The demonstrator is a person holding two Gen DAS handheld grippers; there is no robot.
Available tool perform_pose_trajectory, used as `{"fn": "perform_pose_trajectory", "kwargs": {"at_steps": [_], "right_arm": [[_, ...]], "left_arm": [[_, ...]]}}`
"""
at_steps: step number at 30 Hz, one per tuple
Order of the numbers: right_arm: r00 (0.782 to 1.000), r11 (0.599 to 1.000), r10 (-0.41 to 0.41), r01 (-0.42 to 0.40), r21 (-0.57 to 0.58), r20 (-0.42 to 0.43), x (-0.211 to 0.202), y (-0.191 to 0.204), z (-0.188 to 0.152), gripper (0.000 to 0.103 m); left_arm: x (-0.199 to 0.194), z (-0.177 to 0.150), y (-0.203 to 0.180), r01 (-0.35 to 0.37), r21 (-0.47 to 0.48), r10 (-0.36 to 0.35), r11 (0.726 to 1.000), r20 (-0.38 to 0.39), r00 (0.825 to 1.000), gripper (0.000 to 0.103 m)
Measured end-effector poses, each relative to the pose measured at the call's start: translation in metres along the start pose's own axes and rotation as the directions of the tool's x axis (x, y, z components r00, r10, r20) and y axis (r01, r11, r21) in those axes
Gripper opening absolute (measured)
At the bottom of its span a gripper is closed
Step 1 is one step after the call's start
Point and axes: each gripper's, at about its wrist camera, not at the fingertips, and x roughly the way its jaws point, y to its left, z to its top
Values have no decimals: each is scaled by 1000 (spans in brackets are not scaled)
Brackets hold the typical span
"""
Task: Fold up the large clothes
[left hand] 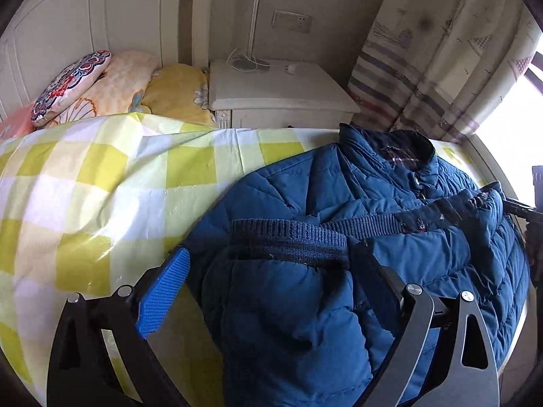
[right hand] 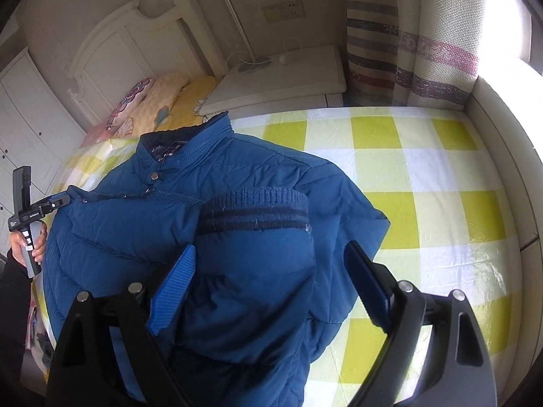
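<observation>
We count one blue padded jacket point(left hand: 305, 288), lying on the bed point(left hand: 101, 186) with its collar toward the nightstand point(left hand: 278, 91) and both sleeves folded across the front, so that we see two ribbed cuffs: one cuff point(left hand: 292, 240) in the left wrist view and the other cuff point(right hand: 254, 210) in the right wrist view, each with dark stripes. The nightstand is our landmark: there is one of it, white, standing past the far edge of the bed. Beside it, on the headboard side, we count three pillows point(left hand: 135, 81) stacked together. On the other side of it hangs one striped curtain point(left hand: 424, 68). Above it one wall socket plate point(left hand: 292, 22) shows.

We hold two grippers. The left gripper point(left hand: 271, 271) tilts down over the jacket on the side away from the nightstand, its jaws spread wide on either side of the folded sleeve, the pads not pressing on the cloth. The right gripper point(right hand: 271, 271) is tilted down likewise, its jaws wide and astride the other sleeve, nothing clamped. In the right wrist view we see the person's left hand point(right hand: 29, 240) wrapped round the left gripper's handle, the dark sleeve point(right hand: 13, 291) below it, at the jacket's edge.
</observation>
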Motion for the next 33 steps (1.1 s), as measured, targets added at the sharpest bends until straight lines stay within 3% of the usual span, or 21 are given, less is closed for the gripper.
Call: {"fn": "perform_pose_trajectory", "kwargs": {"at_steps": [1,2,3,4,6,9,11,13,15,17,19,21,22,23,28,31,33], "right_arm": [[1000,1000,4,-4,-5,8,0,1,0,75],[999,1000,25,-24,-14,25,-1,3,-2,63],[998,999,34,-33,-27,49,-5,6,-4,32],[997,998,5,0,-57,83,-12,16,-7,17],[982,983,-79,105,-151,173,-40,45,-19,15],[965,970,-88,139,-199,245,-90,73,-17,15],[960,969,-98,152,-193,263,-113,82,14,15],[949,973,-130,178,-147,289,-121,85,57,15],[945,976,-180,206,-68,275,-103,80,101,15],[941,958,-278,286,-17,193,-57,72,126,15],[923,924,-381,382,-18,62,6,60,121,15],[894,896,-443,443,-27,-60,65,42,90,16],[890,891,-453,452,-39,-55,84,37,72,17],[894,893,-448,448,-41,12,85,37,64,17],[911,915,-404,403,23,77,61,33,72,16],[936,946,-317,301,123,153,22,23,86,16],[937,941,-321,299,160,137,22,14,86,16]], "left_arm": [[5,-2,-1,-2,4,2,1000,-11,1000,84],[9,-4,-2,8,3,-8,1000,-13,1000,62],[8,-7,-4,-8,1,8,1000,8,1000,41],[1,-10,-8,-45,16,44,999,48,998,26],[-27,-19,-27,-92,74,82,993,134,988,18],[-88,-22,-54,-128,168,84,978,246,966,18],[-114,8,-53,-129,164,84,978,259,962,18],[-116,50,-47,-174,130,138,976,247,959,18],[-92,92,-35,-235,91,213,968,203,956,19],[-48,116,-23,-271,53,264,961,118,957,19],[8,113,-20,-327,65,325,943,36,945,19],[60,87,-18,-365,80,368,928,-37,929,19],[81,70,-18,-379,97,386,920,-57,921,19],[91,58,-17,-404,99,409,909,-30,912,20],[67,66,-18,-412,66,407,909,80,910,19],[35,87,-26,-375,69,363,924,145,921,19],[32,97,-28,-347,53,336,936,152,930,19]]}}
